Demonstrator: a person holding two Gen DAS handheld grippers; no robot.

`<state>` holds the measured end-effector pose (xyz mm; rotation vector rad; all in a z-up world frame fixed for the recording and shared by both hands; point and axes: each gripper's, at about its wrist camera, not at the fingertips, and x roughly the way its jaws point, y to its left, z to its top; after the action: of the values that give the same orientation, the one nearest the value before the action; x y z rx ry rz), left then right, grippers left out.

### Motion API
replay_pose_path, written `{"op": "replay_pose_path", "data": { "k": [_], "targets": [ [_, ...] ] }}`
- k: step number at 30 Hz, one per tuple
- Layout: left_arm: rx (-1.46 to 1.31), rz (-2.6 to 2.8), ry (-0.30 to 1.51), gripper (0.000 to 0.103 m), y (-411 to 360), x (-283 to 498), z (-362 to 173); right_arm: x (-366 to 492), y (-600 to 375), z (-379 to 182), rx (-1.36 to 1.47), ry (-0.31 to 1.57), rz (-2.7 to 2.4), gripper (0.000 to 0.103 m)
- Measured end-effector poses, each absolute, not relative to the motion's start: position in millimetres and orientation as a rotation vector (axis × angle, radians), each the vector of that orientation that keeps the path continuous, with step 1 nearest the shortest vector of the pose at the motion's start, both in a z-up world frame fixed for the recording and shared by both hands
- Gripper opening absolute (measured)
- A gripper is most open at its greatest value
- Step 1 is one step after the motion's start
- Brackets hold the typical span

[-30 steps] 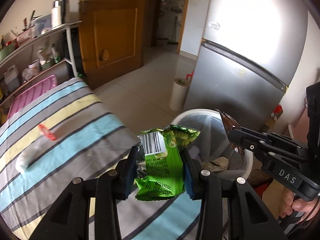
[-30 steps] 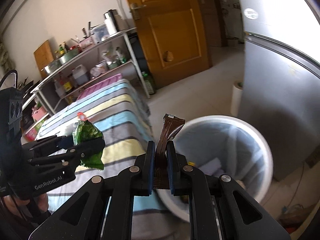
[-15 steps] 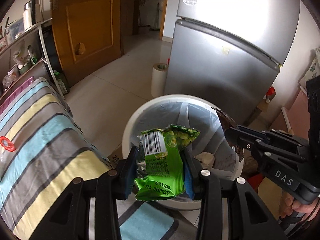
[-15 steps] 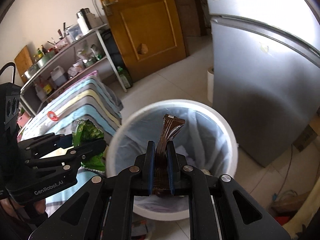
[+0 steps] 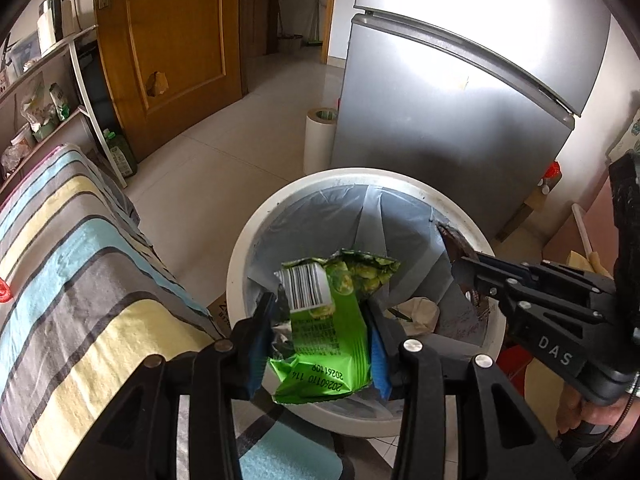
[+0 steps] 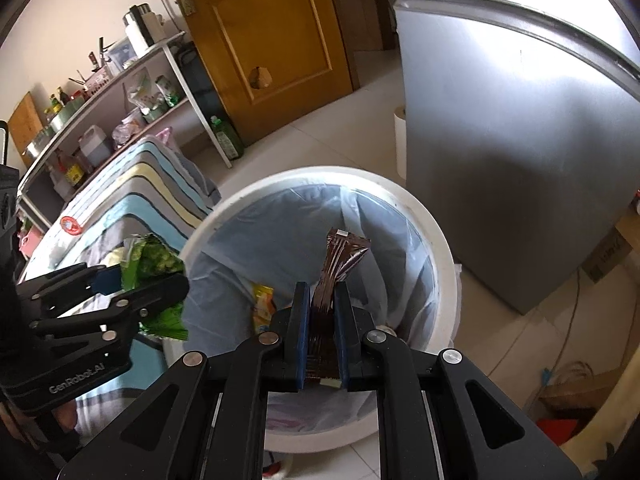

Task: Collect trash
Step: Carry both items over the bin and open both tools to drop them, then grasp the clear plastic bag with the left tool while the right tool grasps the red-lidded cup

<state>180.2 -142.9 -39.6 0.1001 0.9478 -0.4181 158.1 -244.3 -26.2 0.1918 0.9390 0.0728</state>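
Two grippers over one white bin (image 5: 236,264), both carrying trash. Going left to right: striped cloth (image 5: 72,280) covers the surface at the left, with a red-and-white round thing (image 6: 71,225) lying on it, probably a lid or sticker, too small to tell. Shelf rack (image 6: 120,96) with bottles and containers stands behind it, then the brown door (image 5: 168,52).

Left gripper (image 5: 318,344) has the green snack bag (image 5: 324,320) between its blue pads, barcode side up; its jaws are opening, and the bag sits in the gap, both pads at its edges. The bag hangs over the bin's near-left rim. In the right wrist view the same bag (image 6: 154,268) sticks out of the left gripper (image 6: 136,280) just beside the rim.

Bin is lined with a grey-blue bag and has crumpled paper (image 5: 420,312) and a yellow wrapper (image 6: 262,304) inside.

Right gripper (image 6: 322,320) is clamped tight on a brown wrapper (image 6: 336,268), held upright over the bin's middle. Left view shows it too (image 5: 456,248), above the right rim.

Grey fridge (image 5: 448,92) stands behind the bin at right, a white roll (image 5: 318,140) beside it on the tile floor.
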Motion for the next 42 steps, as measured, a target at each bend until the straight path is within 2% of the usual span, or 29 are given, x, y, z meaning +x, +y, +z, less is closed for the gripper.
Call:
{"op": "replay_pose_path", "data": {
  "k": [4, 6, 10, 11, 23, 42],
  "targets": [
    [0.101, -0.405, 0.954, 0.058, -142, 183, -41, 161, -247, -32, 0.191, 0.955, 0.05, 0.013],
    [0.098, -0.401, 0.955, 0.059, -141, 184, -41, 161, -249, -33, 0.196, 0.957, 0.05, 0.015],
    [0.097, -0.395, 0.951, 0.063, -139, 183, -40, 160, -251, -32, 0.2, 0.947, 0.043, 0.038],
    [0.092, -0.397, 0.949, 0.063, -139, 183, -40, 159, -251, -31, 0.205, 0.945, 0.045, 0.04],
    [0.056, -0.347, 0.892, 0.065, -105, 171, -21, 154, -240, -16, 0.209, 0.908, 0.065, 0.04],
    [-0.046, -0.193, 0.805, 0.066, 0, 140, 8, 152, -160, 21, 0.149, 0.822, 0.183, 0.04]
  ]
}}
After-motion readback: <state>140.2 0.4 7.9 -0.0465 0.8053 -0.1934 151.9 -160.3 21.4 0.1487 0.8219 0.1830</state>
